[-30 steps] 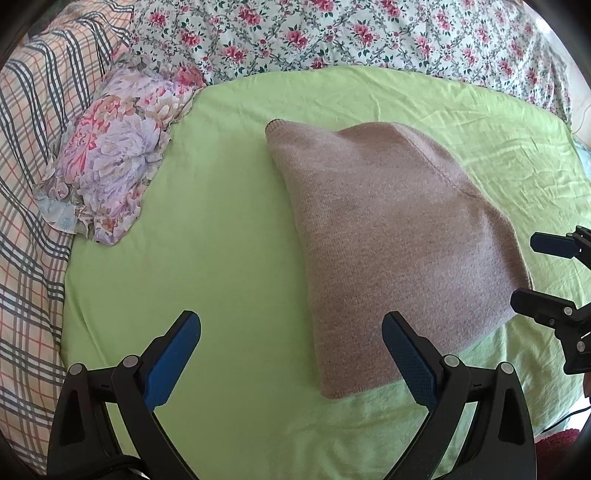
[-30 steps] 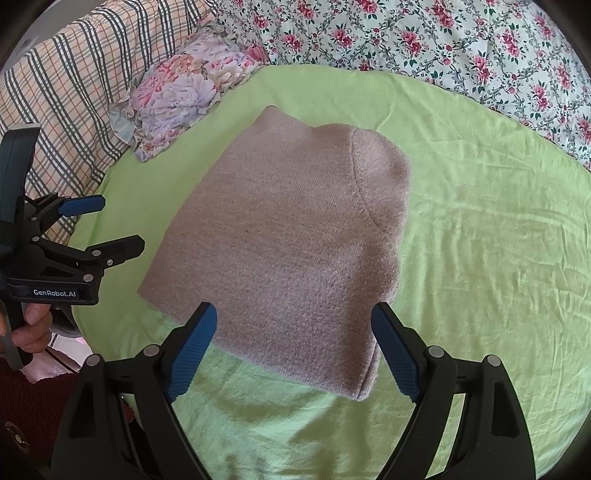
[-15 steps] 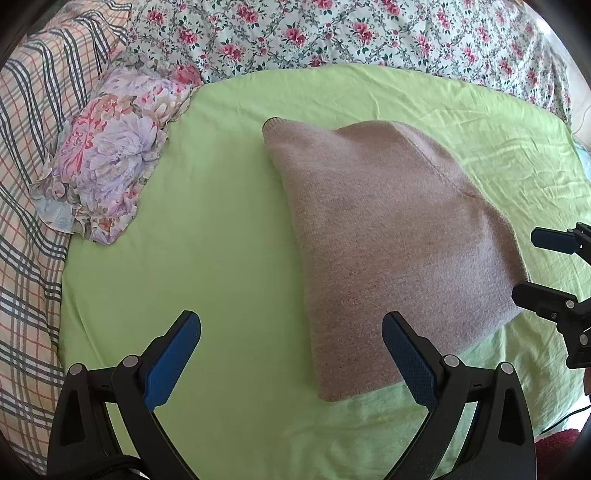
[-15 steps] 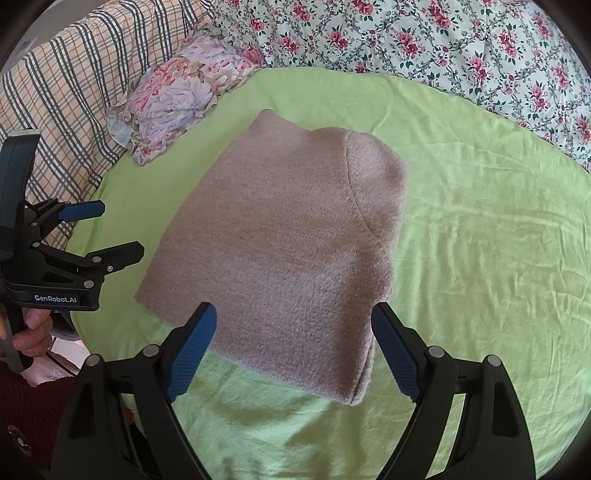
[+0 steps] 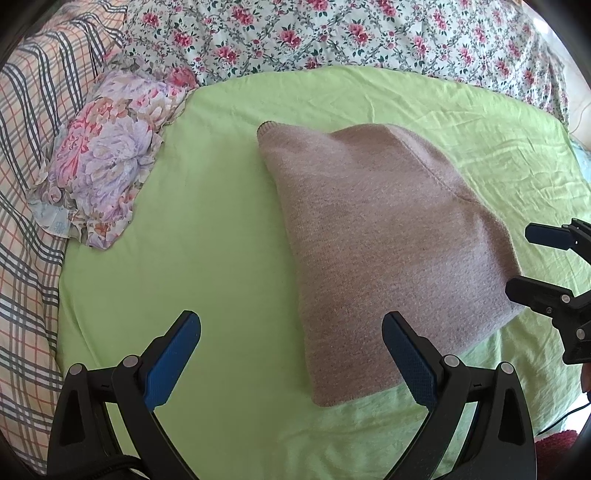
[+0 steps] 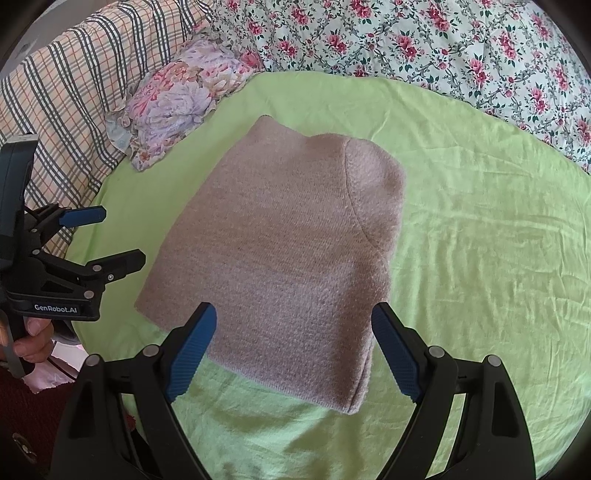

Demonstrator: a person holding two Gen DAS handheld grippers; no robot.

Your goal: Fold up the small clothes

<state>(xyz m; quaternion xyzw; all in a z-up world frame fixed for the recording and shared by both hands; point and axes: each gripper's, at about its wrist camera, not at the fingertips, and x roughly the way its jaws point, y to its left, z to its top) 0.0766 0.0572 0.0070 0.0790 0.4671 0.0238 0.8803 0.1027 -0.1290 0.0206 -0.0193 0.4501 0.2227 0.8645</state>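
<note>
Both tongs spread wide, nothing between the pads. Left gripper point(image 5: 291, 354) fills the bottom of the left wrist frame, blue pads apart, hovering over bare green sheet point(image 5: 221, 229), its right pad lying over the near edge of the sweater in the frame. Right gripper point(image 6: 293, 349) sits bottom centre of the right wrist frame, released too, pads straddling the near hem. Folded pinkish-brown knit sweater point(image 6: 280, 251) lies flat mid-frame on the sheet, sleeve seam curving along its right side, near corner at lower centre. Left gripper also shows at the left edge of the right wrist frame, a thumb point(image 6: 33, 338) under it. Further up, folded floral garment point(image 5: 107, 166) at upper left, partly on the plaid blanket point(image 5: 33, 122). Rose-print bedspread point(image 5: 332, 33) across the top. No containers in view.
</note>
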